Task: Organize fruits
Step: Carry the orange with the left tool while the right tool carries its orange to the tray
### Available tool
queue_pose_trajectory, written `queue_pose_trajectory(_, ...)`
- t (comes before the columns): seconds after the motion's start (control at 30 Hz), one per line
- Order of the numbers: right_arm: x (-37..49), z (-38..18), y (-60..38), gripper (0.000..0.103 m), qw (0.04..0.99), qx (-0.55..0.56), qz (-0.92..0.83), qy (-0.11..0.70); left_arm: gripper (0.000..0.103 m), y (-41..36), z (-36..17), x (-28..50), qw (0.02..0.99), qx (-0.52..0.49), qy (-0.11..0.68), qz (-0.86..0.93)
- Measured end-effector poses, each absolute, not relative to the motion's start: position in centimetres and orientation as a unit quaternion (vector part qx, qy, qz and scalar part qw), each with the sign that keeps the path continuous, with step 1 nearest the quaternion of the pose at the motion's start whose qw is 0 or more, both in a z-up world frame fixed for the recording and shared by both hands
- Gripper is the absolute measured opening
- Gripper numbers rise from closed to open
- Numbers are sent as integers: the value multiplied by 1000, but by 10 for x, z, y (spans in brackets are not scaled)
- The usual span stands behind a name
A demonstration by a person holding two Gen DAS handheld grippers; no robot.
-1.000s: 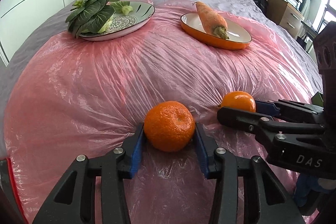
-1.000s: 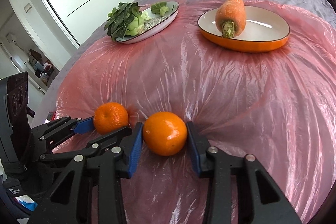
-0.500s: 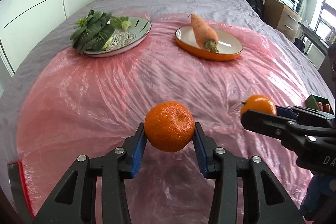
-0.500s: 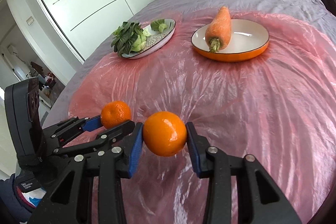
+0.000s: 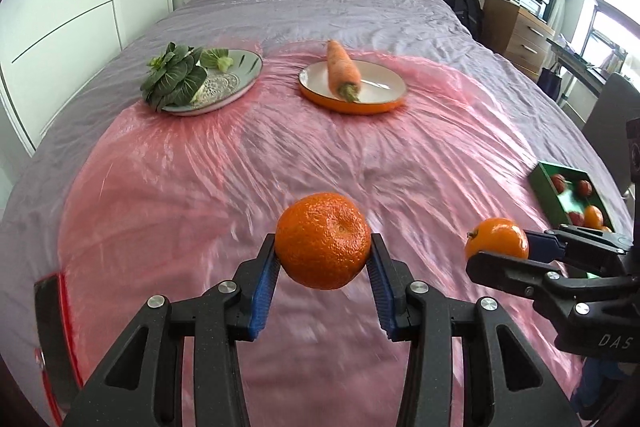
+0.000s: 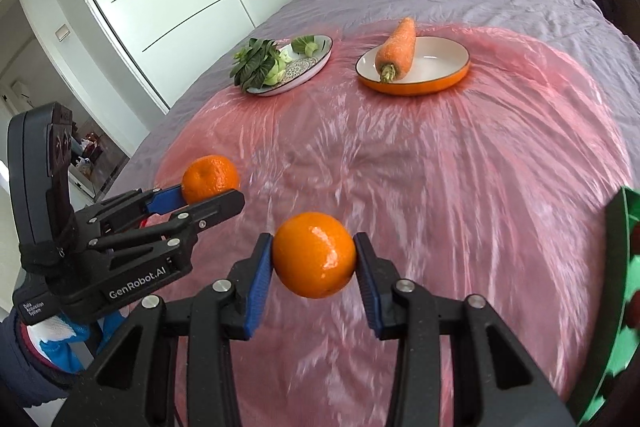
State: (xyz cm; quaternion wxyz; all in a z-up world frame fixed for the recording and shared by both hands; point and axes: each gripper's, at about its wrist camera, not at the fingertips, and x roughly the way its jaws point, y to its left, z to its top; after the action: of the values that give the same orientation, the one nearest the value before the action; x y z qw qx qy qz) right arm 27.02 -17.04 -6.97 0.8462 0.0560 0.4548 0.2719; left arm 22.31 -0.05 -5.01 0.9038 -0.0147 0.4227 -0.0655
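— What have you got in your tongs right now?

— My left tongs point(image 5: 323, 261) are clamped on a bumpy mandarin point(image 5: 323, 239), blue pads point(image 5: 267, 281) pressed to both its sides, and it hangs clear above the pink plastic sheet point(image 5: 240, 163). My right tongs point(image 6: 314, 263) pinch a smoother, shinier orange point(image 6: 314, 254) the same way, also lifted off the sheet.

— Where does each sit as you look along them?

— From the left camera, the mandarin is dead centre and the orange shows out at 3 o'clock. From the right camera, the orange is centre and the mandarin lies at about 10 o'clock.

— And the rest of the bed?

— At 12 o'clock from the left tongs, an orange-rimmed plate point(image 5: 380, 103) holds a carrot point(image 5: 341, 70), its stem end towards me. At 11 o'clock, a patterned plate point(image 5: 236, 87) carries leafy greens point(image 5: 176, 79). The two plates are near each other, well apart from my fruit.

— Any place for fruit?

— A green box point(image 5: 548, 193) at 3 o'clock, at the sheet's right edge, with a few red and orange fruits inside. It is blurred, so I cannot tell more.
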Motion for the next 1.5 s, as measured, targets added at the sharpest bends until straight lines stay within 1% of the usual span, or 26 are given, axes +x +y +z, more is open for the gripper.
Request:
queue_pose_trajectory(0.43, 163, -42, -195, 57, 850, 64, 252, 459, 38, -29, -21, 130, 901, -8, 426, -86)
queue_pose_trajectory(0.9, 52, -47, -239, 57, 848, 55, 214, 481, 38, -74, -4, 36, 894, 11, 427, -131)
queue_pose_trajectory(1.2, 9, -39, -283, 57, 861, 64, 186, 469, 38, -120, 8, -4, 890, 33, 424, -162)
queue_pose_trajectory(1.5, -18, -51, -344, 57, 869, 93, 141, 465, 38, -169, 9, -16, 878, 52, 435, -195)
